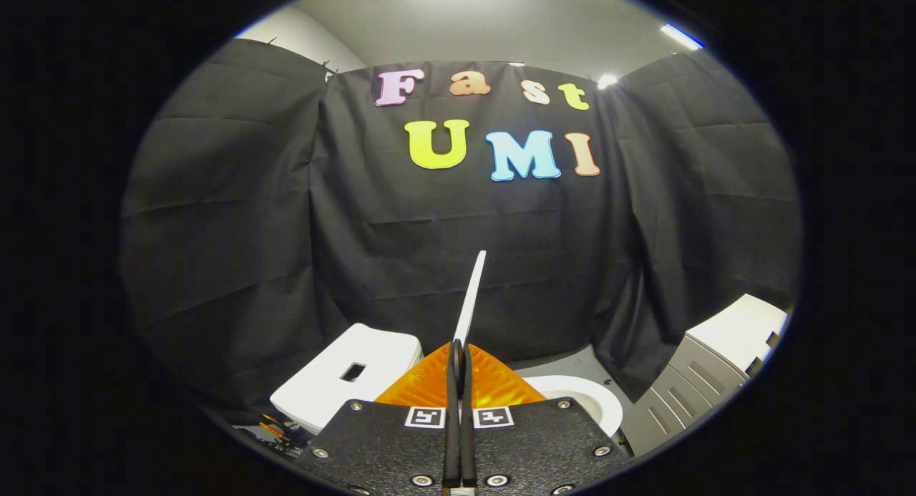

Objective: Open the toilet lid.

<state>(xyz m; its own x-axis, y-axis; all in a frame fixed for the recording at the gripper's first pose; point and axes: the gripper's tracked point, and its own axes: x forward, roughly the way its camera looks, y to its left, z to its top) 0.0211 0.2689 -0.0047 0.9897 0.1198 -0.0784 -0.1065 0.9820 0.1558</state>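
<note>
The white toilet lid (472, 295) is lifted and seen edge-on as a thin white strip rising from between my fingers against the black cloth. My gripper (458, 351) is shut on the lid's edge, with both fingers pressed flat against it. Below and to the right of the fingers lies the white rim of the toilet seat (590, 401), uncovered. The white tank (351, 378), with a dark rectangular button slot on top, sits to the left of the fingers.
A grey cabinet (708, 371) with drawers and a white top stands to the right of the toilet. Black cloth walls close the booth behind and on both sides. Some small items lie on the floor (275, 428) below the tank.
</note>
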